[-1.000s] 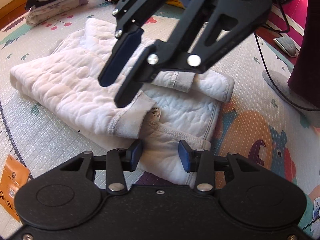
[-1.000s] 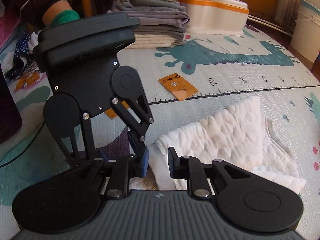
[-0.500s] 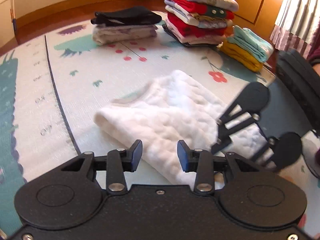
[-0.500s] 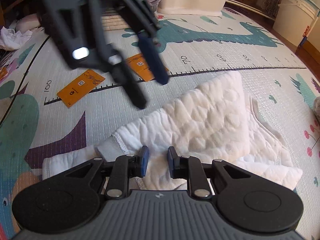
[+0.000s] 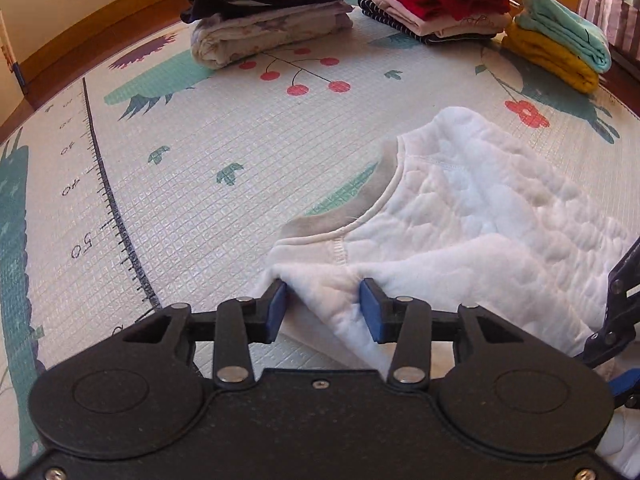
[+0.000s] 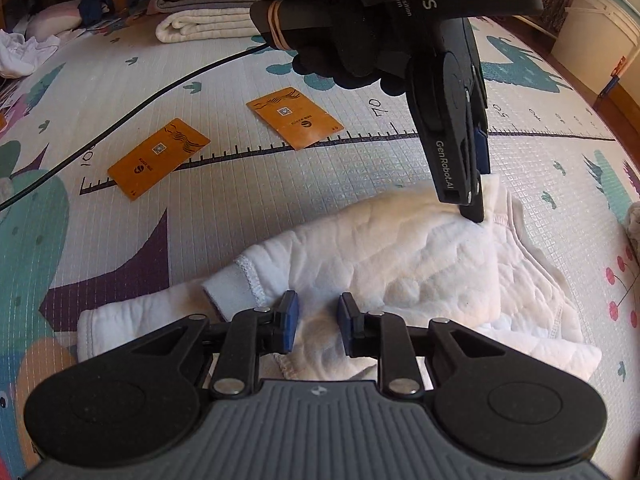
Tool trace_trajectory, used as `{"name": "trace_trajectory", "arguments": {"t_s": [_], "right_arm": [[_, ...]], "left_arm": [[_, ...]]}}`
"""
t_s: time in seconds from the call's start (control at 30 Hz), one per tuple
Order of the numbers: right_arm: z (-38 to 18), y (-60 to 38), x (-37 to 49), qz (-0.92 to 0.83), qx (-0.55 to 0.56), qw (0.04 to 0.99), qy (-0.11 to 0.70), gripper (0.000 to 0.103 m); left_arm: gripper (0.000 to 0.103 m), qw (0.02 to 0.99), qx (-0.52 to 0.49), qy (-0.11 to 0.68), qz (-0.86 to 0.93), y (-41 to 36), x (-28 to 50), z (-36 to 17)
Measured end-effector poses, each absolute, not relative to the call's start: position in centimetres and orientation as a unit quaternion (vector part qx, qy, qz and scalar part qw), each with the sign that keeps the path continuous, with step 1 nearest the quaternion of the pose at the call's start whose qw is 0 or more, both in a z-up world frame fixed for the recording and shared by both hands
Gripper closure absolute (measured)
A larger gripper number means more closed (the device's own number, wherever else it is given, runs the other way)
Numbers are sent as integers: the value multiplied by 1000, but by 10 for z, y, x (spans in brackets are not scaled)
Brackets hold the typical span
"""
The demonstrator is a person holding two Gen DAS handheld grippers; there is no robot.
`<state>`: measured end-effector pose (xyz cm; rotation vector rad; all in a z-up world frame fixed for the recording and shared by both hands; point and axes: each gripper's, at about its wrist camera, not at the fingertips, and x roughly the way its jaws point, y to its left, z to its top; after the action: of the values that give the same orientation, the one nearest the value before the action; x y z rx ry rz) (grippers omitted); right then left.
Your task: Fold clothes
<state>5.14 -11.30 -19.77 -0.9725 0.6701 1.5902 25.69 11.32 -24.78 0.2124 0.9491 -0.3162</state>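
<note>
White quilted garment (image 5: 492,216), grey neckband; orange cards (image 6: 158,158); cherry-print mat (image 5: 224,184).

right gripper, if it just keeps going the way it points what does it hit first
Most likely the white quilted garment: the right gripper points down at its folded body, with cloth showing right between the open fingertips. The play mat lies beneath. How near is unclear.

sunlit patterned play mat (image 5: 224,184) over wooden floor (image 5: 80,36), white bucket (image 6: 592,20) nearby.
</note>
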Motion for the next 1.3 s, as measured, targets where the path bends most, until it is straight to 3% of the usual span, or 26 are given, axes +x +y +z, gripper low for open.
{"name": "trace_trajectory", "arguments": {"t_s": [0.27,0.3,0.33,0.43,0.57,0.73,0.9,1.2,1.3], "right_arm": [[-198,-113,50,668,-409,550,288,78],[-198,-112,49,668,-412,550,286,78],[-198,-112,48,668,-414,549,284,78],[-198,-112,48,669,-415,548,283,78],[-199,-113,48,670,-415,549,280,78],[-199,-112,47,669,-417,549,279,78],[-200,-114,44,666,-417,555,274,78],[-200,-113,47,665,-408,557,286,78],[-200,-113,48,666,-406,557,286,78]], "left_arm": [[67,867,-29,480,-131,133,263,-239],[76,868,-31,477,-138,131,263,-240],[98,869,-32,473,-145,128,263,-240],[99,883,-54,421,-199,133,255,-232],[99,882,-58,432,-177,140,258,-252],[91,877,-154,426,-157,160,260,-268],[90,861,-214,441,-134,167,263,-266],[89,899,-143,390,-137,165,250,-207],[89,890,-93,403,-194,144,249,-214]]}}
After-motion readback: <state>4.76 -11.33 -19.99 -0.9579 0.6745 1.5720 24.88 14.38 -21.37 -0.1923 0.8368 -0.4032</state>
